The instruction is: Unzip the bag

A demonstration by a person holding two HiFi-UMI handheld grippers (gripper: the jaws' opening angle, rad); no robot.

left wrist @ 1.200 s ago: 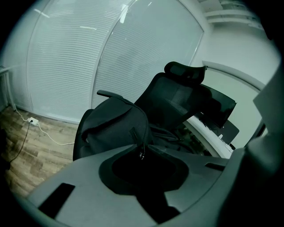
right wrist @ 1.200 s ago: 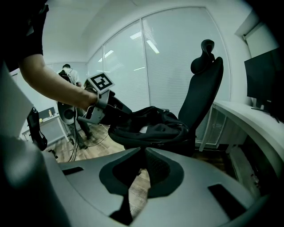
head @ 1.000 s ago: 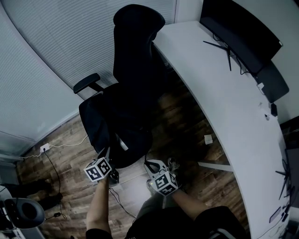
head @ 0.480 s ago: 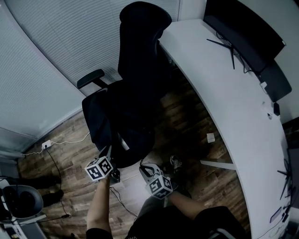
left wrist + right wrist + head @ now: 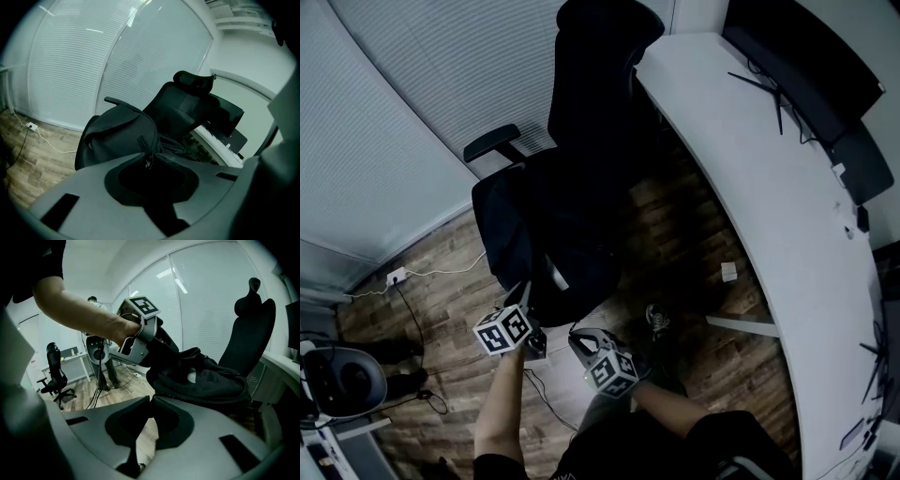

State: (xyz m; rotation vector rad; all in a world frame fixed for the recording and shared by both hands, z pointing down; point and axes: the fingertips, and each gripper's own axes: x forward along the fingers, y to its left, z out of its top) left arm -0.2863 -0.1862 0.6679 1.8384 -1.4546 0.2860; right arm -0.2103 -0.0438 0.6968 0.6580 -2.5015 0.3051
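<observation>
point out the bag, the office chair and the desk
bag [image 5: 118, 133], left gripper view, on its rounded front panel
office chair [image 5: 598, 89], head view, on the middle of the backrest
desk [image 5: 759, 187], head view, on the bare white top

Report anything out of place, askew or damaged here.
Nothing is spilled or broken. Minor oddities: the black bag sits slumped on the seat of the office chair rather than on the desk, a small white item lies on the floor below the desk, and a cable trails loose.
</observation>
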